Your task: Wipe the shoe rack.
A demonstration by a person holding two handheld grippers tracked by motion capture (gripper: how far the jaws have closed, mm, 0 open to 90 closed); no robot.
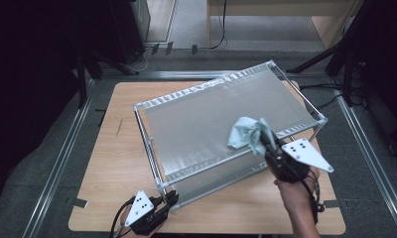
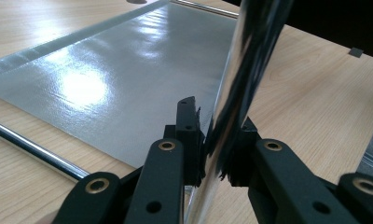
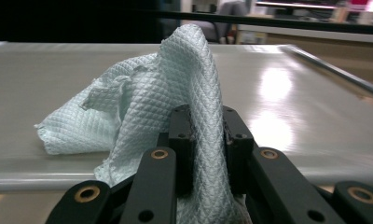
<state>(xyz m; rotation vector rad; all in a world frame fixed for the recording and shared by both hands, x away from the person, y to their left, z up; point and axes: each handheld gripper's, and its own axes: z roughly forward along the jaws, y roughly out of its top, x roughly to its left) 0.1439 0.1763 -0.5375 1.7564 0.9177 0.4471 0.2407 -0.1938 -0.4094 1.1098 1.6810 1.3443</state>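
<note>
Wooden table (image 1: 112,163) under grey shelf (image 1: 206,124), dark room beyond

High view: fixed cam above the person's side, looks fwd and down on the whole wooden table (image 1: 112,163), floor and furniture beyond; it stands well back. Left gripper view: cam rides on the left gripper (image 2: 216,140), set low, just over the tabletop, looks along its jaws at very close range to a chrome post (image 2: 243,74), w/ the rack's lower shelf (image 2: 119,79) beyond. Right gripper view: cam on the right gripper (image 3: 208,135), about level w/ the rack's top shelf (image 3: 292,107), looks across it, close up to a pale blue cloth (image 3: 142,107). Shared w/ the high view: post (image 1: 163,187), cloth (image 1: 248,133), top shelf (image 1: 206,124).
</note>
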